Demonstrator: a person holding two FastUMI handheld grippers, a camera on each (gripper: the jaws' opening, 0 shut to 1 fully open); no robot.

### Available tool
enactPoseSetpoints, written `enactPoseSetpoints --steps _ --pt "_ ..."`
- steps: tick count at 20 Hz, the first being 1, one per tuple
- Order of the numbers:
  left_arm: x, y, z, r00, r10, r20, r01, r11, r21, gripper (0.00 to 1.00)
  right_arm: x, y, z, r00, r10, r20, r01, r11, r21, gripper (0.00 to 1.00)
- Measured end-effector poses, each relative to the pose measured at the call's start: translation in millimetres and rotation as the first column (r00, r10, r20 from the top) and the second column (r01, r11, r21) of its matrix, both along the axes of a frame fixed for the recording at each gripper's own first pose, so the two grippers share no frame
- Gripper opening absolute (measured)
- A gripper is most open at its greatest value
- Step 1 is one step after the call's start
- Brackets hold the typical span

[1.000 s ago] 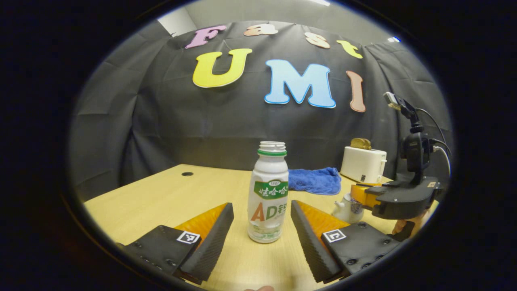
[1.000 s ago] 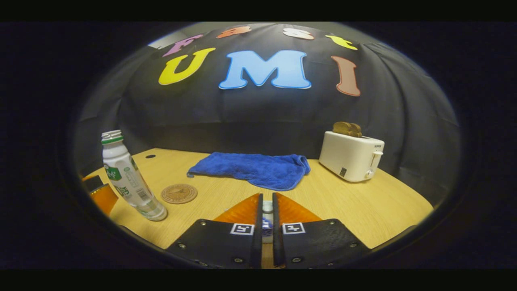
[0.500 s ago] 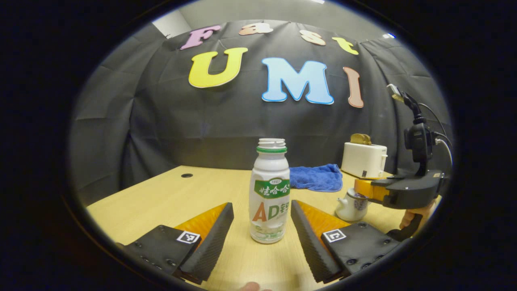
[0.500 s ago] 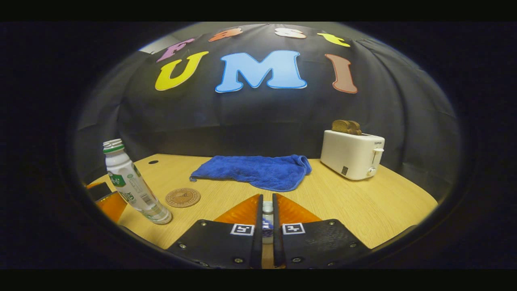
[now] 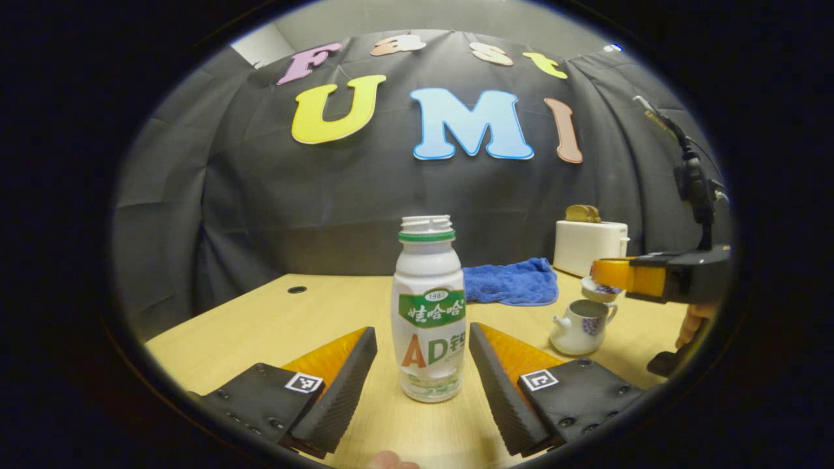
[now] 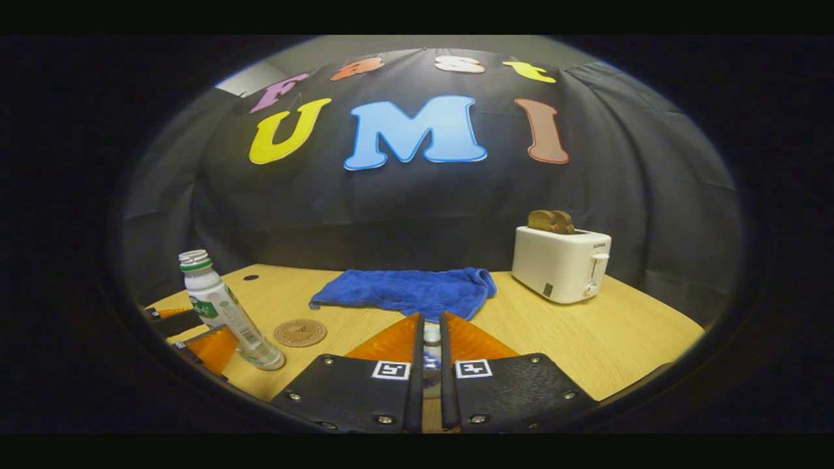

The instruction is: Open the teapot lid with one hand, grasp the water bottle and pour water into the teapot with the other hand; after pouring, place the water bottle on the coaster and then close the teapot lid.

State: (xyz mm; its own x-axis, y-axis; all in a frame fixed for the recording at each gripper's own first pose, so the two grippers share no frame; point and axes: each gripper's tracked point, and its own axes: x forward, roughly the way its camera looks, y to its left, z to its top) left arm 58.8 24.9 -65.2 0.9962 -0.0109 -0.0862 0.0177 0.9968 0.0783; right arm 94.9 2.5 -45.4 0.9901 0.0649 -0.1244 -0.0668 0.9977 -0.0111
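A white water bottle with a green label and no cap stands upright on the table. My left gripper is open around it, one finger on each side, neither touching. To the right sits the small white teapot, its mouth uncovered. Just above it my right gripper holds the lid. In the right gripper view, the right gripper is shut on the lid's knob. The bottle stands at the left between the left gripper's fingers, with the round coaster beside it.
A blue cloth lies at the back middle of the table. A white toaster with bread in it stands at the back right. A hand holds the right gripper's grip at the right edge.
My right gripper has risen with the lid, lifting it clear of the teapot. My left gripper has edged closer around the bottle and stays open.
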Motion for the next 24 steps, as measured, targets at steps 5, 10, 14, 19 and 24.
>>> enactPoseSetpoints --steps 5,10,14,19,24 --pt "20.8 -6.7 -9.9 0.999 -0.014 -0.032 0.014 1.0 -0.006 0.99 -2.3 -19.4 9.3 1.0 -0.007 0.028 0.007 1.0 0.011 0.11" --pt "27.6 -11.3 -9.3 0.999 -0.02 -0.035 0.021 1.0 0.013 0.81 -4.2 -34.0 4.5 1.0 -0.012 0.024 0.012 0.999 0.033 0.11" --pt "31.2 -15.0 -7.6 0.999 -0.029 -0.028 0.031 0.996 0.079 0.86 -6.2 -43.4 1.7 1.0 -0.014 0.02 0.013 0.998 0.063 0.11" --pt "38.2 -26.5 16.1 0.998 -0.056 0.019 0.047 0.947 0.317 0.81 -10.8 -59.8 2.5 0.999 -0.033 0.02 0.031 0.996 0.085 0.11" --pt "46.9 -47.5 15.2 0.993 -0.121 -0.012 0.111 0.851 0.513 0.74 -19.0 -87.5 1.0 0.997 -0.077 0.022 0.075 0.991 0.11 0.11"
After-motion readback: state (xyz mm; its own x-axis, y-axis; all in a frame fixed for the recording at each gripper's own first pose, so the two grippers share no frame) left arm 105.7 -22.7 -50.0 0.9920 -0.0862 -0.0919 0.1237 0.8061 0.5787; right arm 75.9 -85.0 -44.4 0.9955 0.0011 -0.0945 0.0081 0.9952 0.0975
